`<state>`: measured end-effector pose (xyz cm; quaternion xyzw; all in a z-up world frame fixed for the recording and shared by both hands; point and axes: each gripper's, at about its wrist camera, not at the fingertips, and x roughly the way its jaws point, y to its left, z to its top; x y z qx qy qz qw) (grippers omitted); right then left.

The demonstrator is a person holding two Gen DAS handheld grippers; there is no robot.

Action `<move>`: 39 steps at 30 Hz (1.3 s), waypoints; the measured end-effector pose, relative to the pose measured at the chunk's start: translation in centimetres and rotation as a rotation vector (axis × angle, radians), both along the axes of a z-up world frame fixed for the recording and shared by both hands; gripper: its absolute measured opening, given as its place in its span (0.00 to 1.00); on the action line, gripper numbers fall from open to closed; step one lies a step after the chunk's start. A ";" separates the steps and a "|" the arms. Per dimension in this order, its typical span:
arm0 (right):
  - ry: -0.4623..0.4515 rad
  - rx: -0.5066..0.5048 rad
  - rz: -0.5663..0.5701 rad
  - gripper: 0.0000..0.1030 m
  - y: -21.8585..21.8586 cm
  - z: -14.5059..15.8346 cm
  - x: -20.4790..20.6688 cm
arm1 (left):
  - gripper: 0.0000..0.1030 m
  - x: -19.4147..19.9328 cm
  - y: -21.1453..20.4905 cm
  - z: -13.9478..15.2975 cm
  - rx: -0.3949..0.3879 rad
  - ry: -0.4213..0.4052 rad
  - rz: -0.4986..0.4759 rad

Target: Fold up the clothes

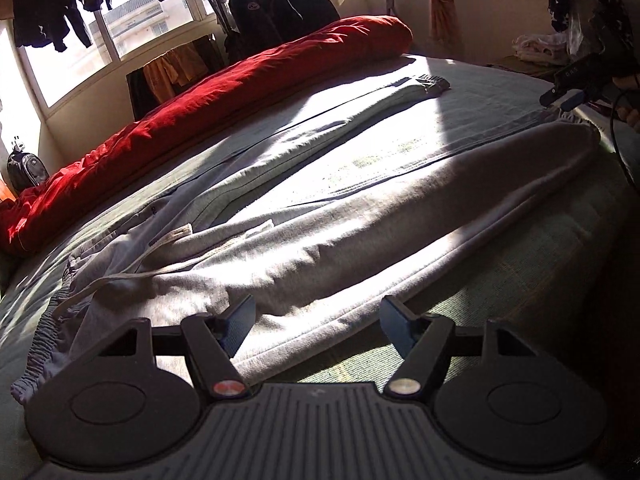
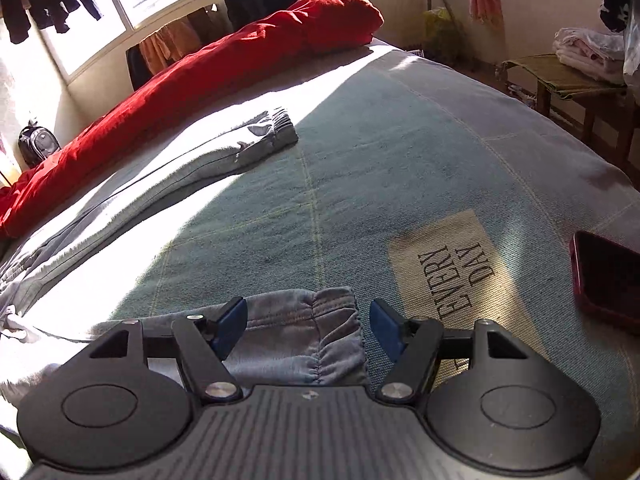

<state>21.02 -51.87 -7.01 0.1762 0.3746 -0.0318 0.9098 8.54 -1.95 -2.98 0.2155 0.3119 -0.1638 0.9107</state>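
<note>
a pair of grey sweatpants (image 1: 304, 240) is seen spread lengthwise on a bed (image 2: 400, 152) covered by a blue-green blanket, with both legs lying apart in a narrow v and no fold yet made. in the left wrist view, the left gripper (image 1: 318, 318) is held low over the near leg close to the waistband (image 1: 52, 320), whose drawstring (image 1: 132, 268) trails loose; its jaws are spread wide, with grey cloth between them but not pinched. in the right wrist view, the right gripper (image 2: 306, 318) is held over the ribbed ankle cuff (image 2: 320, 332) of the near leg, its jaws likewise spread on either side of the cuff without pressing on it. the far leg's cuff (image 2: 276, 128) is seen lying flat further up the bed, beside a long red quilt roll (image 2: 224, 60). a dark red phone (image 2: 608, 276) is seen at the right, near a printed patch reading "every day" (image 2: 452, 276). the task is judged to be at its start: the trousers are laid out, but the legs remain to be brought together and the length folded over. nothing is gripped at either end yet. strong sunlight washes out part of the fabric, so fine creases there cannot be told.
</note>
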 end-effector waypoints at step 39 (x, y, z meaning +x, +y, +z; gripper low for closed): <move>-0.030 -0.403 0.837 0.09 22.3 0.5 11.3 | 0.68 3.3 -0.6 -2.1 -0.022 0.050 -0.043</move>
